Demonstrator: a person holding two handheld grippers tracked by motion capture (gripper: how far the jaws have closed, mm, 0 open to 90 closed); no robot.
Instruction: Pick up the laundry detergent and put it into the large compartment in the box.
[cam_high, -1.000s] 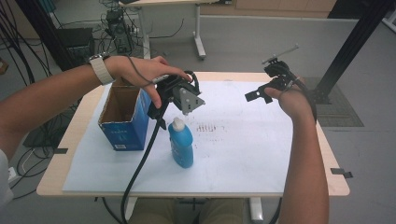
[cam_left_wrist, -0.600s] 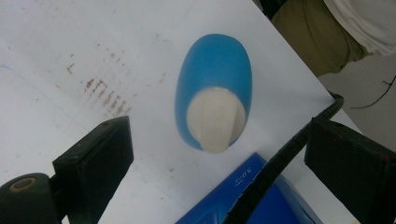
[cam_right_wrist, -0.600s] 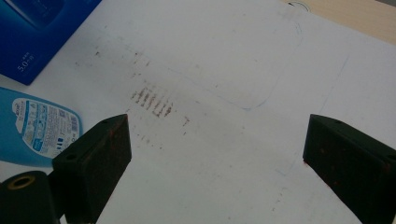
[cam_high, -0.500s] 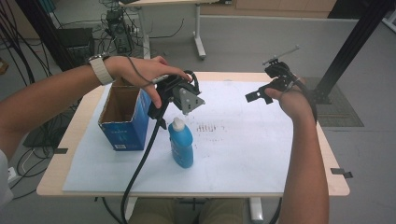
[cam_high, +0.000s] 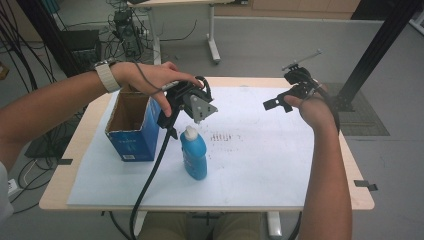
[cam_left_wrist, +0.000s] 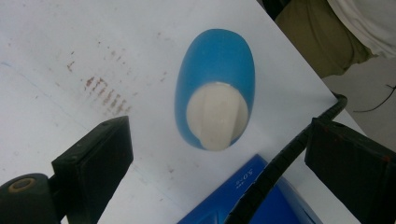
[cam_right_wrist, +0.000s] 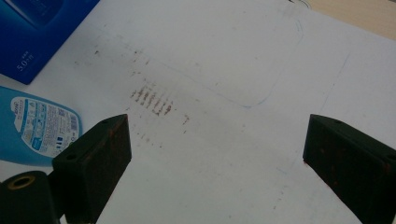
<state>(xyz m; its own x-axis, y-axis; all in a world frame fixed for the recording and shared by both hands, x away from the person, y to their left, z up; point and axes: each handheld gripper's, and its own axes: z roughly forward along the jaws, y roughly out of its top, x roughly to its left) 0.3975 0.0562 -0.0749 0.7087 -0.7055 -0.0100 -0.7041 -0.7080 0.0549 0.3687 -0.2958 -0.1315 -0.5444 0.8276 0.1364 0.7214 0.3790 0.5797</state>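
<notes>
Left claw (cam_high: 170, 131) hovers open directly above the upright blue plastic bottle (cam_high: 193, 154) with its white cap (cam_left_wrist: 216, 115); the grasp is pending: next, lower and close. Right claw (cam_high: 274, 105) waits open, far right.

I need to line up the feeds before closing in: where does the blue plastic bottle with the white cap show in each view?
High view: the blue plastic bottle with the white cap stands left of centre, right of the blue cardboard box.
Left gripper view: seen from above, centred between the open jaws.
Right gripper view: its labelled side at the left edge.
Shared landmark: the brown smudge marks on the white paper.
</notes>
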